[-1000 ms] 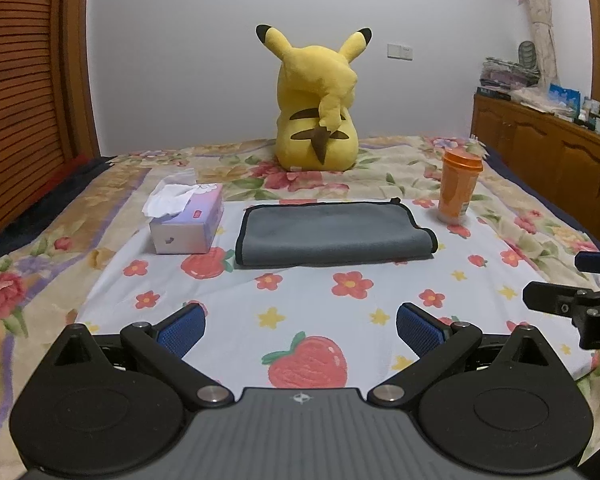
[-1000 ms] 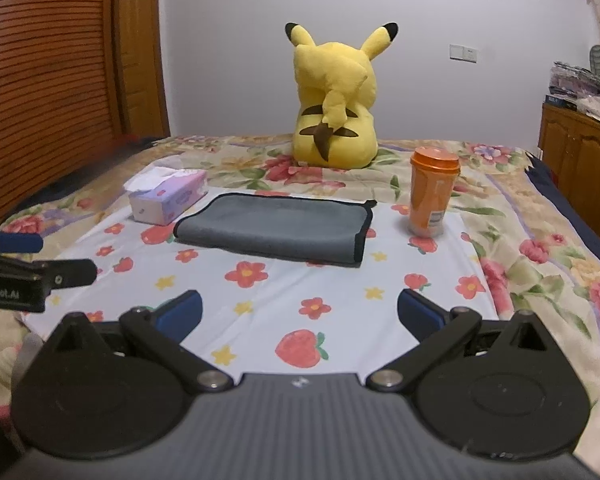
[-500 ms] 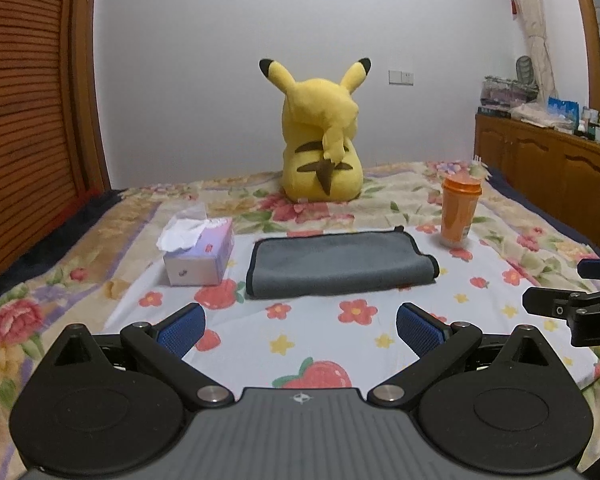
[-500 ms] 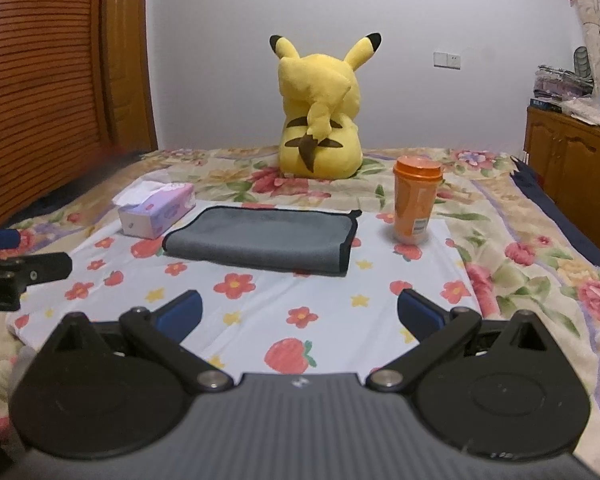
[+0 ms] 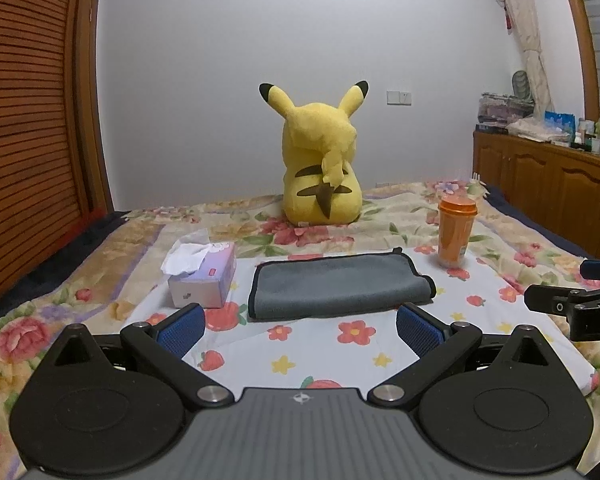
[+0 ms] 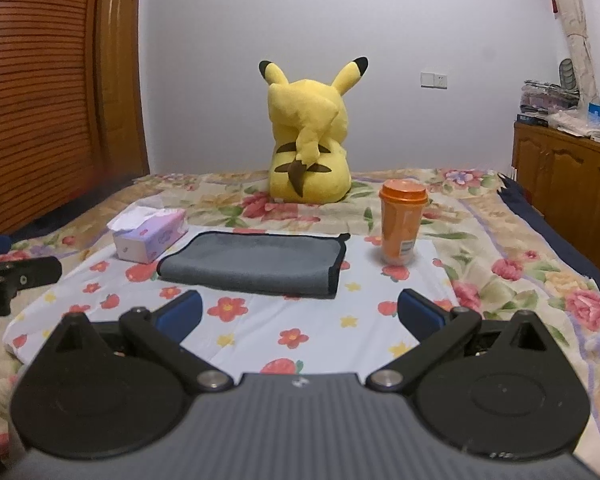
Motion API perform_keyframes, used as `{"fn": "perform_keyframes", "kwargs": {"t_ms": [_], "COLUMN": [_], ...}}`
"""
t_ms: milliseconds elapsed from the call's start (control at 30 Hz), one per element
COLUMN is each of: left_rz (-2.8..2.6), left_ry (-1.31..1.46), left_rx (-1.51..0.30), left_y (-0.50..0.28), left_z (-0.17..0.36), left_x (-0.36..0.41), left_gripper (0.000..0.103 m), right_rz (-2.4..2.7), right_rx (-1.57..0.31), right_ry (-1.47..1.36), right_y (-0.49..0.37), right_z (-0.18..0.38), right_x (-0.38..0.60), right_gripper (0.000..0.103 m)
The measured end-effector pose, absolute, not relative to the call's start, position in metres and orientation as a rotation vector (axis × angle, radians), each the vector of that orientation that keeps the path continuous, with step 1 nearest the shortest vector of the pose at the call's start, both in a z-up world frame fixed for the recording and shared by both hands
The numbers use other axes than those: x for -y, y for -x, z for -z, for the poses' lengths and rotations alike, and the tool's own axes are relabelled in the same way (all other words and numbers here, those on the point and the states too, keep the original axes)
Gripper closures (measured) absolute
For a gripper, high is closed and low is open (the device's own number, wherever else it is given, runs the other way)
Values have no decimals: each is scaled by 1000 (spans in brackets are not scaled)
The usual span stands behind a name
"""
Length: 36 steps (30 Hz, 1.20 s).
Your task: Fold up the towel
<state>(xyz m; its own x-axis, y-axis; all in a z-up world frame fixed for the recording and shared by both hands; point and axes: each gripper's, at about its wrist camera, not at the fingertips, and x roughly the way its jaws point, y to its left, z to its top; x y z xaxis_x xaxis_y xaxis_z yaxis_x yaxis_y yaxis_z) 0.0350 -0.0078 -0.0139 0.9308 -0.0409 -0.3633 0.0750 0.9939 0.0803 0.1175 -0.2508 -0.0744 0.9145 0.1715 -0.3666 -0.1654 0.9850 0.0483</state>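
Note:
A grey towel (image 5: 336,286) with a black hem lies folded flat on the flowered white cloth (image 5: 360,344) on the bed; it also shows in the right wrist view (image 6: 256,262). My left gripper (image 5: 300,328) is open and empty, held above the cloth, short of the towel's near edge. My right gripper (image 6: 298,314) is open and empty, also short of the towel. Each gripper shows at the edge of the other's view: the right one (image 5: 572,304), the left one (image 6: 16,278).
A tissue box (image 5: 202,276) stands left of the towel and an orange cup (image 5: 456,232) to its right. A yellow plush toy (image 5: 320,160) sits behind. A wooden wardrobe (image 5: 28,120) is on the left, a wooden cabinet (image 5: 548,192) on the right.
Both grippers have tilted up and drawn back a little, so the towel sits lower in both views. Both stay open. The towel has not moved.

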Motion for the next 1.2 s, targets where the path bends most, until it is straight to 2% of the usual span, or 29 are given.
{"fn": "perform_keyframes", "kwargs": {"t_ms": [1200], "left_rz": [48], "left_ry": [-92], "left_rx": [-284], "left_y": [-24], "left_z": [7], "left_x": [5], "left_gripper": [0], "right_rz": [-120], "right_rx": [-274], "right_ry": [-49], "right_y": [-108], "right_z": [68], "right_x": [262], "right_gripper": [0]}}
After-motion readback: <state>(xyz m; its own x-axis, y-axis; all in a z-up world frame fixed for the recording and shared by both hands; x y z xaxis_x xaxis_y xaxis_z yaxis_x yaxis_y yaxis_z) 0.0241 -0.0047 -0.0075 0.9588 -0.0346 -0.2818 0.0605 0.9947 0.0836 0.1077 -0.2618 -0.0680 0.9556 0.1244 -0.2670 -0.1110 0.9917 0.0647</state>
